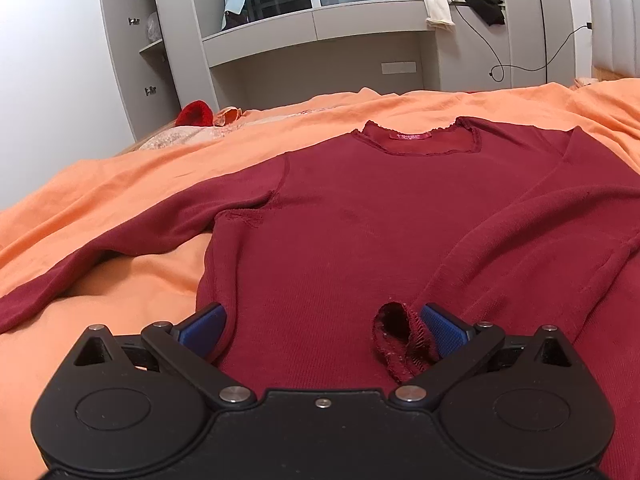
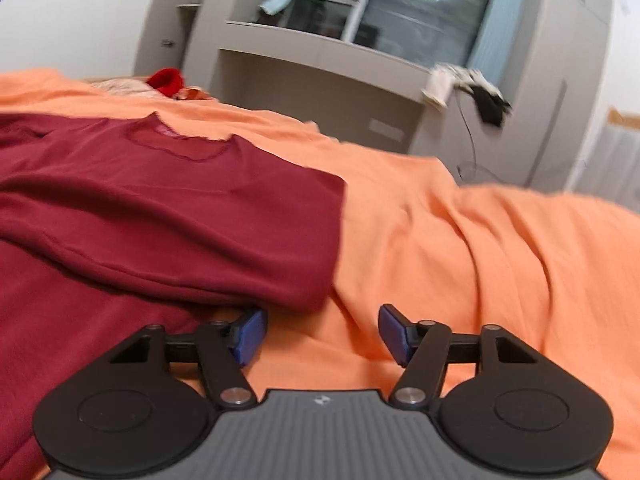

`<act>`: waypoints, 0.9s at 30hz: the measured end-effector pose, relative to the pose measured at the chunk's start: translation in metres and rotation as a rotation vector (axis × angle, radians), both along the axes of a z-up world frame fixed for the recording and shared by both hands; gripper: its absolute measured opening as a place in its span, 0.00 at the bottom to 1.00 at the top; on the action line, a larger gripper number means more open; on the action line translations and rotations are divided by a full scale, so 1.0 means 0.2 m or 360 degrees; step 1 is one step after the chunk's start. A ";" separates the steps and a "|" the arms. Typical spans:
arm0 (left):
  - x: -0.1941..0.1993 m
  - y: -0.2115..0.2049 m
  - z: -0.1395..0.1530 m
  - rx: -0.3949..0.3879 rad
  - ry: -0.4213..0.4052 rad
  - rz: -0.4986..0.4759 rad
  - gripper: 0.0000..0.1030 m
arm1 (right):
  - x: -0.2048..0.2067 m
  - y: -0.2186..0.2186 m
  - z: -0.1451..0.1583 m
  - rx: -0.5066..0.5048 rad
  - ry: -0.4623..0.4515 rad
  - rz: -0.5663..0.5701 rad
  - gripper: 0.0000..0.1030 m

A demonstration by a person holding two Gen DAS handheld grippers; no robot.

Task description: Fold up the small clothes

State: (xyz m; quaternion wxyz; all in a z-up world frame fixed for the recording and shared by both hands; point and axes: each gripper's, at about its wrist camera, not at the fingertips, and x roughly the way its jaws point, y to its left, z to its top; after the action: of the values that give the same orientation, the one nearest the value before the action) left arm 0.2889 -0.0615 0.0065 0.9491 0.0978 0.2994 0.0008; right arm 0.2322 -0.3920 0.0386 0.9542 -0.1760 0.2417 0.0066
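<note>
Lying flat on the orange bedsheet [image 1: 120, 184], front up, neckline pointing toward the grey window unit [image 1: 320, 32]: a dark red long-sleeved top [image 1: 360, 220]. One sleeve [image 1: 100, 248] stretched out sideways across the sheet; the other sleeve [image 1: 520, 232] folded diagonally over the body, its frayed cuff [image 1: 400, 340] resting just inside one blue pad of the left tongs [image 1: 324, 328]. Left tongs spread wide over the hem area, released, nothing pinched between the pads, cuff touching or nearly touching one pad, cannot tell which. Right tongs [image 2: 322, 334] likewise released, hovering over bare sheet just beside the folded side edge of the top, empty between the pads. Right view blurred. At the far edge of the bed, a bright red knitted item [image 1: 195, 113]; on the window ledge, white and black clothes [image 1: 456, 0] with a dangling cable [image 1: 492, 56].
</note>
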 end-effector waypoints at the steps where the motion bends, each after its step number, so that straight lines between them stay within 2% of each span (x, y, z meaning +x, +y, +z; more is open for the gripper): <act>1: 0.00 0.00 0.00 0.0004 -0.0002 0.0000 1.00 | 0.02 0.03 -0.01 -0.0030 -0.0010 0.0002 0.52; 2: 0.00 0.00 0.00 0.0009 -0.0005 0.0000 1.00 | 0.02 0.04 -0.01 -0.0055 -0.0018 -0.0009 0.39; 3: 0.00 -0.01 0.00 0.0014 -0.0006 0.0000 1.00 | 0.03 0.05 -0.01 -0.0063 -0.0023 -0.0018 0.19; 4: 0.00 -0.01 0.00 0.0016 -0.0007 0.0000 1.00 | 0.03 0.04 0.00 -0.0067 -0.0036 -0.0038 0.09; 7: -0.01 0.00 0.00 0.0012 -0.0005 -0.0001 1.00 | 0.02 0.00 0.04 -0.0012 -0.0065 -0.0108 0.05; 8: -0.01 0.00 0.00 0.0008 -0.0004 -0.0003 1.00 | 0.02 -0.01 0.05 -0.0002 -0.0053 -0.0149 0.00; 10: -0.01 0.00 0.00 0.0003 -0.0002 -0.0005 1.00 | 0.05 -0.07 0.04 0.0037 -0.0019 -0.0239 0.00; 12: -0.01 0.00 0.00 0.0003 0.0000 -0.0006 1.00 | 0.06 -0.13 0.03 0.0182 0.0016 -0.0206 0.00; 20: -0.01 0.01 0.00 -0.0001 -0.0003 -0.0012 1.00 | 0.02 -0.10 0.07 0.0175 -0.0011 -0.0209 0.03; 23: -0.02 0.03 0.02 -0.0037 -0.0010 -0.0022 1.00 | 0.01 -0.10 0.07 0.0193 -0.0034 -0.0216 0.28; 27: -0.07 0.09 0.08 -0.0165 -0.0112 -0.0016 1.00 | 0.00 -0.09 0.08 0.0197 -0.0048 -0.0228 0.48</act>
State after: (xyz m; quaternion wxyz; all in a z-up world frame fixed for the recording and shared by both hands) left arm 0.2746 -0.0441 0.0228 0.9628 0.0500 0.2649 -0.0159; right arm 0.2318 -0.4099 0.0541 0.9649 -0.0989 0.2383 -0.0494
